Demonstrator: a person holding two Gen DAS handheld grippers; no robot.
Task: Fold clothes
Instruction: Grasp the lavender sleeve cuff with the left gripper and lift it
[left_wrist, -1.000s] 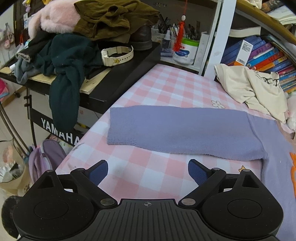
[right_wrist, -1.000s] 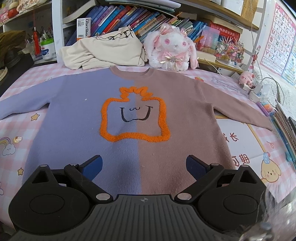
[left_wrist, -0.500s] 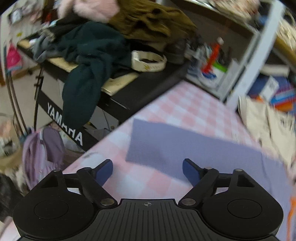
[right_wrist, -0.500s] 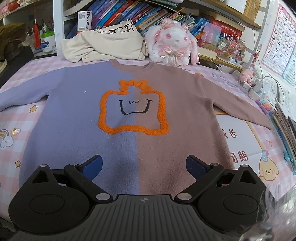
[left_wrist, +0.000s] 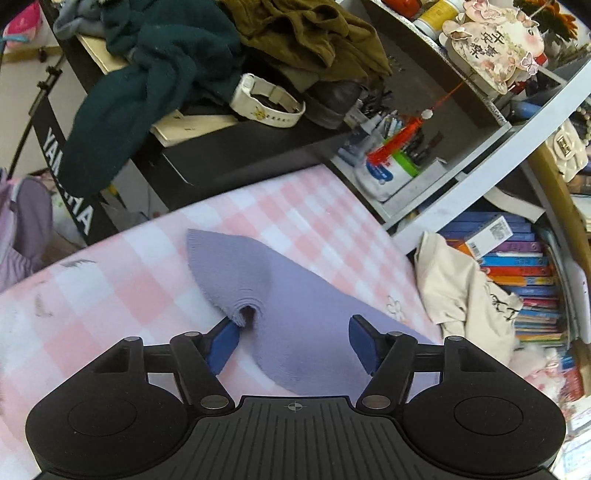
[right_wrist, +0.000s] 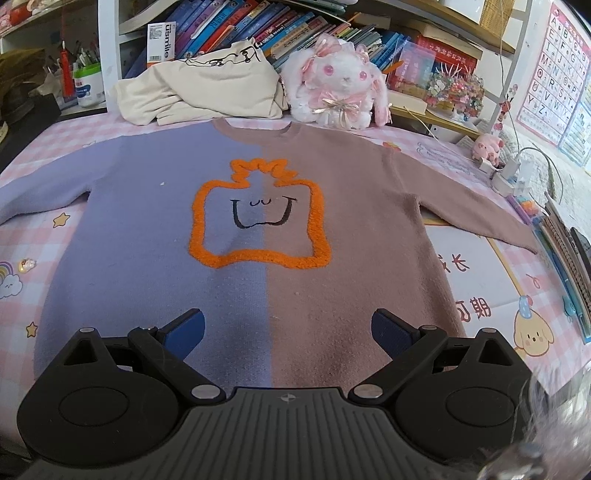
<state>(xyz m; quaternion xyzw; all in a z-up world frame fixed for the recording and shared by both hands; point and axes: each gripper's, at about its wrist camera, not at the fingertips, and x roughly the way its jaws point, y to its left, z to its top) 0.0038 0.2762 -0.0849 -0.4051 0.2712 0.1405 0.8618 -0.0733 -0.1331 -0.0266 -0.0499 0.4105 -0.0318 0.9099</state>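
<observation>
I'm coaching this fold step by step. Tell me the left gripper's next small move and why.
Probably finish closing on the purple sleeve. The left gripper straddles it near the cuff, its jaws have just been closing, and one finger already lifts the sleeve's edge, yet the pads don't pinch it.

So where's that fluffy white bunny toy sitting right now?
In the right wrist view the bunny toy sits at the top centre, against the bookshelf, just beyond the sweater collar and right of the cream garment.
</observation>
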